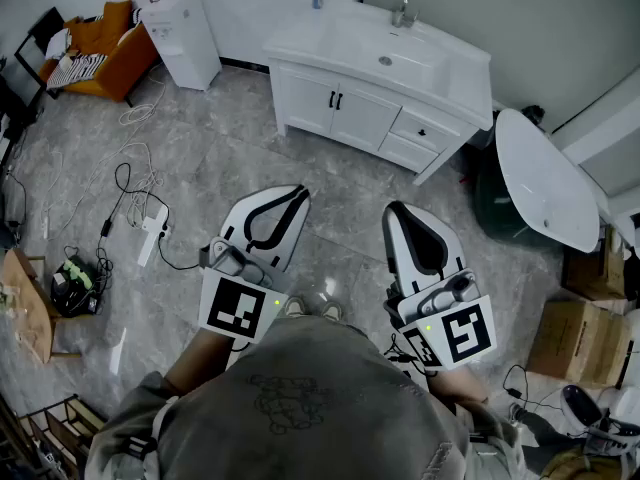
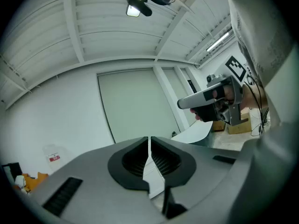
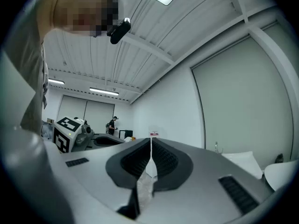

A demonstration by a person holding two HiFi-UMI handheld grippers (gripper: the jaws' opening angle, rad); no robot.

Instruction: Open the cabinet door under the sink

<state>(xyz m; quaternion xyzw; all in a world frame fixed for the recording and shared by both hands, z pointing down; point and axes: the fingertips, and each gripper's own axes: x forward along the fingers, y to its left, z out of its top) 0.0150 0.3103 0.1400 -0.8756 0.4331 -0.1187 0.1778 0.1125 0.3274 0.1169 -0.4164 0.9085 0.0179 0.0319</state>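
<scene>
The white sink cabinet (image 1: 375,88) stands on the far side of the grey floor, a few steps from me. Its two doors (image 1: 335,106) under the basin are closed, with black handles at their meeting edge. A drawer with a black knob (image 1: 422,131) sits to their right. My left gripper (image 1: 298,192) and right gripper (image 1: 391,209) are held low in front of my body, pointing toward the cabinet and well short of it. Both are shut with nothing between the jaws, as the left gripper view (image 2: 149,139) and the right gripper view (image 3: 150,140) show.
A white water dispenser (image 1: 185,33) and an orange chair (image 1: 105,48) stand at the far left. Cables and a power strip (image 1: 150,233) lie on the floor at left. A white oval panel (image 1: 545,178) leans right of the cabinet, with cardboard boxes (image 1: 570,338) nearer.
</scene>
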